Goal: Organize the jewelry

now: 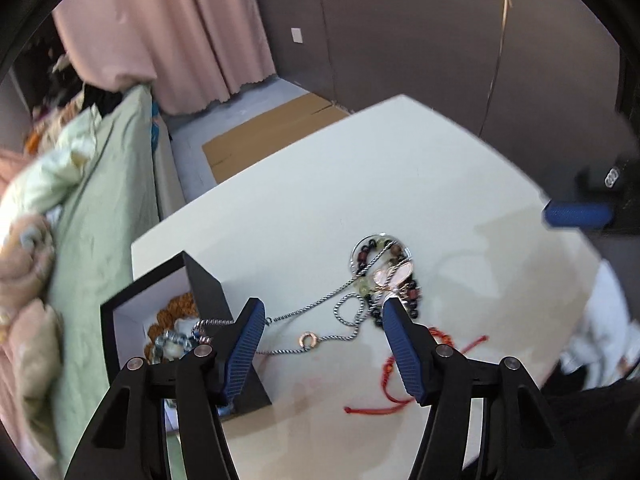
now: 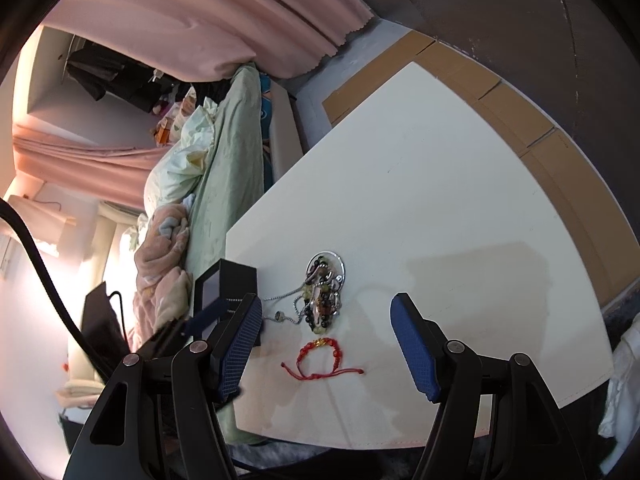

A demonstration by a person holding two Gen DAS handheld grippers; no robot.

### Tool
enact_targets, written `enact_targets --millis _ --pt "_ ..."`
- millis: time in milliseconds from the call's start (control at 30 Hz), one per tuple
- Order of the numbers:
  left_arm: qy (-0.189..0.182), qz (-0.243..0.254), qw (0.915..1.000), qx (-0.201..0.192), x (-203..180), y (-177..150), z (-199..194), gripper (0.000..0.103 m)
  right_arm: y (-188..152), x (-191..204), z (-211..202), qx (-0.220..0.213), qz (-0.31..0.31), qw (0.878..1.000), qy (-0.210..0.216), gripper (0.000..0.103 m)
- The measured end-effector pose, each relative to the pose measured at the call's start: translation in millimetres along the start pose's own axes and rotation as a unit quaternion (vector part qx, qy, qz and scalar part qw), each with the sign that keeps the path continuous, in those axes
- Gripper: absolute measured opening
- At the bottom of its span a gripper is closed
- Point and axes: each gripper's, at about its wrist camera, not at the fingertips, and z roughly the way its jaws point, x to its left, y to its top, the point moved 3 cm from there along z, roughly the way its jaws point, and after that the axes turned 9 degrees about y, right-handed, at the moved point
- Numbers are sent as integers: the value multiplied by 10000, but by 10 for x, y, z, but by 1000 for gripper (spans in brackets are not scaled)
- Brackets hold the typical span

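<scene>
A black jewelry box [image 1: 208,292] with a white lining stands open at the table's left edge, with an orange bead string and other pieces inside; it also shows in the right wrist view [image 2: 236,280]. A silver rope chain [image 1: 316,312] trails from the box to a pile of bead bracelets and a silver bangle [image 1: 384,264]. A red cord bracelet [image 2: 320,354] lies nearer on the table. My left gripper [image 1: 324,316] is open and empty, low over the chain. My right gripper [image 2: 326,312] is open and empty, above the pile.
The white table [image 2: 440,208] sits beside a bed with a green quilt [image 1: 100,184]. Brown cardboard [image 2: 500,92] lies on the floor past the far edge. My right gripper's blue finger [image 1: 576,214] shows at the right in the left wrist view. White cloth [image 2: 624,392] lies right.
</scene>
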Motion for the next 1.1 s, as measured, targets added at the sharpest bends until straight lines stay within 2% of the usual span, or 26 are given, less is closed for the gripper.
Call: enact_targets --millis 67,100,400,600,733,933,1000,1033,1100 --pt "160 103 9998 109 -9 -7 107 52 22 -5 -2 -14 17 10000 5 68" --pt "166 133 9996 167 -9 -18 153 51 33 -6 0 -14 22 10000 12 68" --pt "-6 454 9983 363 -132 57 421 51 131 23 64 1 13 10000 56 68" --pt "-199 246 9988 378 -95 147 575 49 161 30 103 14 19 10000 65 68" --pt "-578 85 9980 240 -85 203 608 27 192 29 125 31 25 10000 68 68" --pt "-637 226 9977 37 -141 240 610 25 193 52 142 72 4 9999 86 69" --pt "-896 94 9959 43 -128 233 616 15 187 59 157 92 -14 9999 81 68" --pt "-915 71 9958 31 -140 214 609 14 180 59 158 99 -19 9999 78 68" --pt "-950 64 9955 1 -158 207 595 2 171 63 162 112 -23 9999 69 68"
